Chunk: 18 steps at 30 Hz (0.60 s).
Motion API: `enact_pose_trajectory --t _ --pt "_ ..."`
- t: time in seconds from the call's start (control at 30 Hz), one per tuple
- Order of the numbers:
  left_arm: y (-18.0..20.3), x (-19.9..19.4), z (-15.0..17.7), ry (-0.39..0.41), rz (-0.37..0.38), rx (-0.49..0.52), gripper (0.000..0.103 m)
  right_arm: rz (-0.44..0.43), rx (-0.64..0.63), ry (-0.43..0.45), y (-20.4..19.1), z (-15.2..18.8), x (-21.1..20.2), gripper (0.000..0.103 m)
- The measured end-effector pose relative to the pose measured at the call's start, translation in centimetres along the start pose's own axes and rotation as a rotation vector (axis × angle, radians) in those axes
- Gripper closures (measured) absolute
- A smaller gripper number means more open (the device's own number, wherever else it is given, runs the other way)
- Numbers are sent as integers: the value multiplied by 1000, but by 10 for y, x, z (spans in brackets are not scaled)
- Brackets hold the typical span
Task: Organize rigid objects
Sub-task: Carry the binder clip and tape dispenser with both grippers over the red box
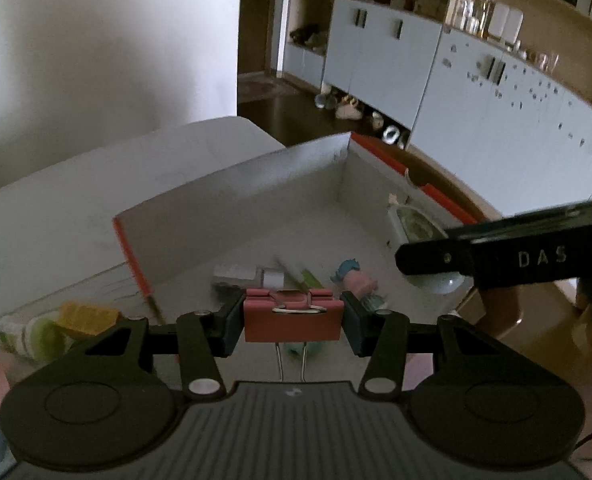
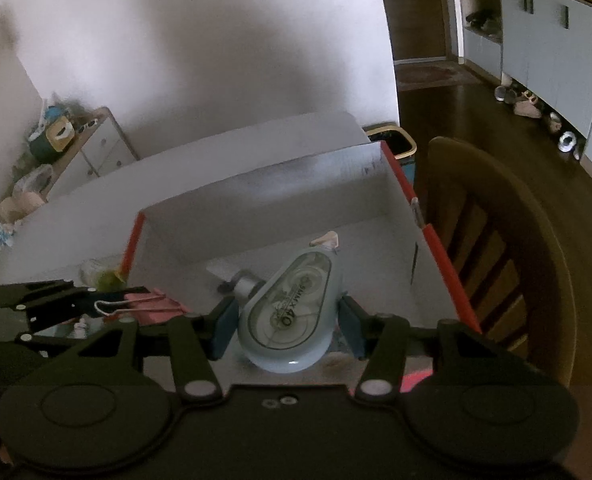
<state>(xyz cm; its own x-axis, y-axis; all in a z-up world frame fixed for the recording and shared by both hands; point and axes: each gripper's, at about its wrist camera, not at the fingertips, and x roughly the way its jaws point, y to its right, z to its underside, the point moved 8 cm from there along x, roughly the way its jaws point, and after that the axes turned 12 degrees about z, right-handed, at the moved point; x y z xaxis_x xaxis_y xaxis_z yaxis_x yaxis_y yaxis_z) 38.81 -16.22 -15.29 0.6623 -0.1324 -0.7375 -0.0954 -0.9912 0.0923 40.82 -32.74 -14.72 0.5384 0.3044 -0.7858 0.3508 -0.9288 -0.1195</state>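
Observation:
My left gripper is shut on a pink binder clip, held above the near edge of a white box with red edges. My right gripper is shut on a pale blue correction tape dispenser, also over the box. In the right wrist view the left gripper's fingers and the binder clip show at the left. In the left wrist view the right gripper's finger crosses at the right. Inside the box lie a small figurine, a green pen and a grey-white item.
The box stands on a white table. Left of it on the table lie a tape roll and a yellow block. A wooden chair stands right of the table, a bin behind it. Cabinets line the far wall.

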Motion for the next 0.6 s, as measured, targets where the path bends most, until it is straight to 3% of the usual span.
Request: enact_pose_trajectory --t 0.6 --pt "-17 84 -3 -225 -100 -39 53 18 -169 -125 -9 -19 77 49"
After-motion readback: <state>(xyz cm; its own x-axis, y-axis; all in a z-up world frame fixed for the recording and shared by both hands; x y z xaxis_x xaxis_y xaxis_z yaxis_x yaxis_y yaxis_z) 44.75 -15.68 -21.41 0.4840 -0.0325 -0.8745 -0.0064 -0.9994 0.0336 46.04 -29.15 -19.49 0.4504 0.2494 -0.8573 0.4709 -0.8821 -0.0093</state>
